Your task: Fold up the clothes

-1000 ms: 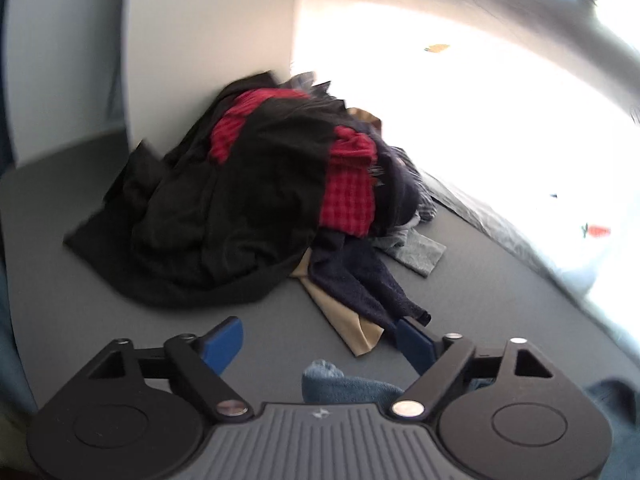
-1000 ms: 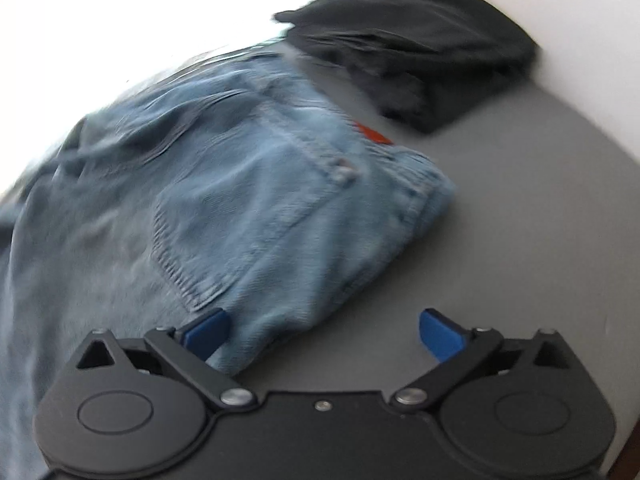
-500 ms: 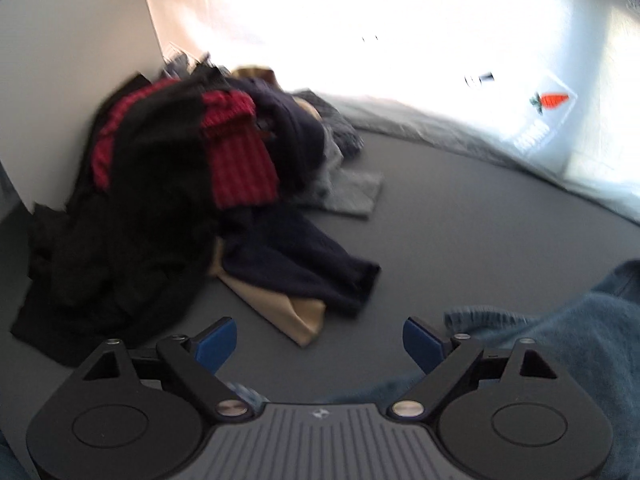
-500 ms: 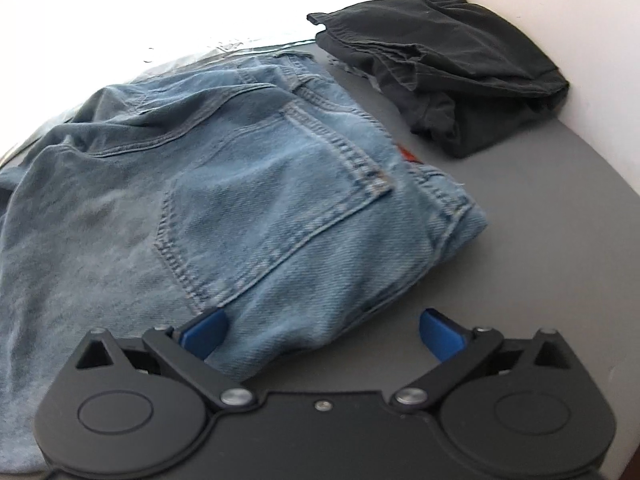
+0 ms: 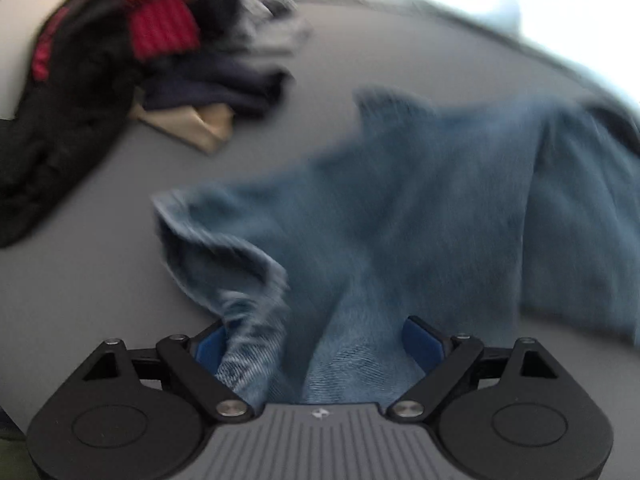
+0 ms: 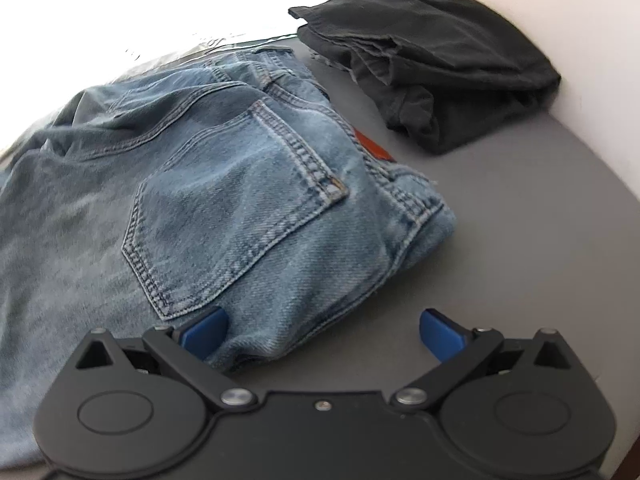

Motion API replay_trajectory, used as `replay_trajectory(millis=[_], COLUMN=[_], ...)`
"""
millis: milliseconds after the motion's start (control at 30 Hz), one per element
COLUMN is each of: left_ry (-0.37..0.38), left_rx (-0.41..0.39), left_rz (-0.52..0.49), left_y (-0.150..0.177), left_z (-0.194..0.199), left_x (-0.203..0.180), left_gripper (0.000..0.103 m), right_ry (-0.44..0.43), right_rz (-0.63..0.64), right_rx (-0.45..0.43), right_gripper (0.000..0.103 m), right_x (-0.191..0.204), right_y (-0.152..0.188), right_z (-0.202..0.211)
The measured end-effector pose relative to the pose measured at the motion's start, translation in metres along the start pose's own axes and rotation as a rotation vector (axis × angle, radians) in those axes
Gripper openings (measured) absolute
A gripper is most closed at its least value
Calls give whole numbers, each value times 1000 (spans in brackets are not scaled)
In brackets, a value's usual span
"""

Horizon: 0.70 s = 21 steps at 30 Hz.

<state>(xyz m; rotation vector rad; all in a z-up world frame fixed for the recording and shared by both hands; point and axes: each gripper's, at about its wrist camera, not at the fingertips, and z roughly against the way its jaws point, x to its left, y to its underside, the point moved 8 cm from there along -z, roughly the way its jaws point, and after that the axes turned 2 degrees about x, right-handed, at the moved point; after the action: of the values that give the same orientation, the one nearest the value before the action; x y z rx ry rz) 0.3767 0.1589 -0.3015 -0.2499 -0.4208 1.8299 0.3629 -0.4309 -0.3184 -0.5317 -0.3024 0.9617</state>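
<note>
Jeans point(image 6: 224, 208): laid flat on grey table point(image 6: 520, 248), waistband toward right tongs, legs running away leftward.
Nearby: folded black garment point(image 6: 432, 68); clothes heap point(image 5: 120, 48).
Left tongs point(image 5: 320, 344): spread wide, denim hem between, ungripped.
Right tongs point(image 6: 324, 330): spread wide, holding nothing.

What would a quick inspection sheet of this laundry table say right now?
Surface: grey tabletop, bare between garments.
Job's things: blue jeans, waistband end near the right hand-held gripper; folded black garment by the wall.
Clutter: unsorted clothes pile, far left.
Grippers: left hand-held gripper open around a jeans leg end; right open, one finger on denim.
Cables: nothing seen.
Surroundings: white wall; bright glare behind.
</note>
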Motion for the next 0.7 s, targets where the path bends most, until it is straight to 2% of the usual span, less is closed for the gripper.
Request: replay_trajectory(millis=[67, 133, 267, 367, 433, 500, 600, 667, 700], left_ry=[2, 14, 59, 62, 45, 9, -21, -13, -15], left_rx=[-6, -14, -94, -145, -145, -103, -55, -47, -40], left_rz=[-23, -2, 122, 225, 276, 316, 344, 325, 307], left_y=[3, -1, -19, -31, -36, -37, -39, -41, -42], left_z=[3, 6, 24, 34, 33, 23, 9, 3, 1], left_x=[-4, 1, 26, 54, 72, 87, 99, 98, 97], left_gripper=[91, 91, 91, 91, 91, 89, 76, 56, 36], right_ry=[-3, 2, -3, -3, -1, 0, 6, 8, 9], right_rz=[-1, 6, -7, -9, -10, -13, -18, -21, -22], right_rx=[-9, -28, -63, -98, -121, -143, -161, -166, -167], right_gripper=[103, 103, 103, 103, 103, 103, 103, 103, 103], right_x=[1, 2, 0, 0, -1, -1, 0, -1, -1], right_y=[1, 3, 5, 7, 9, 10, 12, 12, 12], right_z=[1, 1, 2, 4, 5, 5, 7, 7, 7])
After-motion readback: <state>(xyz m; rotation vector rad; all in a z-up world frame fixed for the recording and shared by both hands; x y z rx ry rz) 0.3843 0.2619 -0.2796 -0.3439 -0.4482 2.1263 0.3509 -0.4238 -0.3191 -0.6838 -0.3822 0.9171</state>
